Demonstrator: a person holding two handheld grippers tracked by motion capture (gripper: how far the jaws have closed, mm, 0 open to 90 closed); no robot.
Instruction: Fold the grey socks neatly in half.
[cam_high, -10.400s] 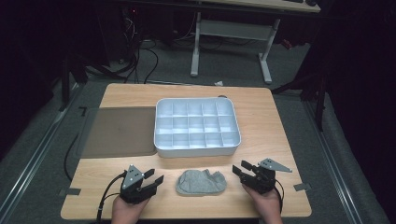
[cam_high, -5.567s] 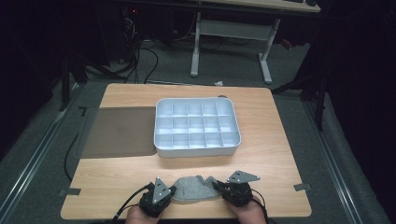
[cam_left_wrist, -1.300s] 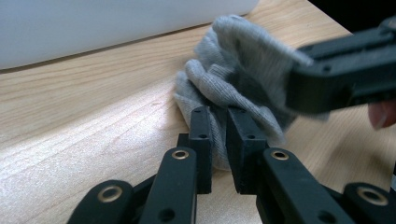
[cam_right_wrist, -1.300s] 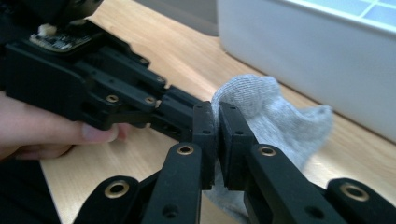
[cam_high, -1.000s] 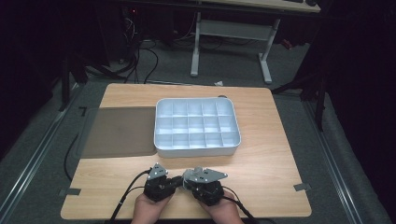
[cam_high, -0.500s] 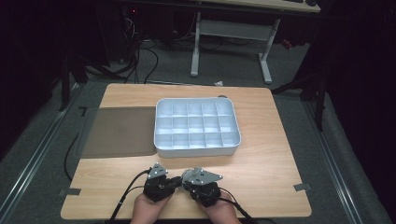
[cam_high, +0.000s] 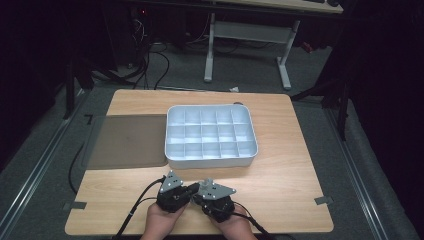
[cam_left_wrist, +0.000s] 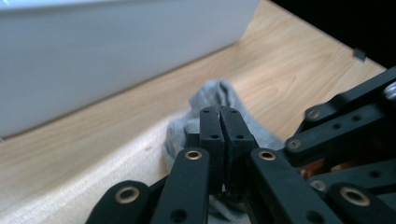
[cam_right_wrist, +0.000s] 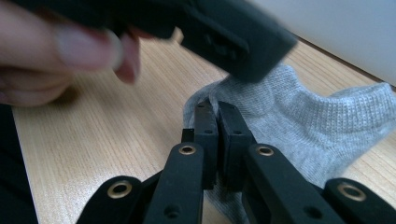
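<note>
A grey sock lies crumpled on the wooden table near its front edge, just before the white tray. Both grippers meet over it, tips almost touching, and cover it in the high view. My left gripper has just been closing, and its jaws now stand together with a fold of sock pinched between them. My right gripper is shut on another fold of the same sock. In the right gripper view the left gripper's body and a hand's fingers loom close above.
A white compartment tray stands mid-table behind the grippers, its cells bare. A dark grey mat lies to its left. Cables trail off the front edge. A desk frame stands on the floor beyond the table.
Ten seconds ago the grippers sat apart on either side of the flat sock; they have since come together over it. Within the last second the hands have barely moved.
</note>
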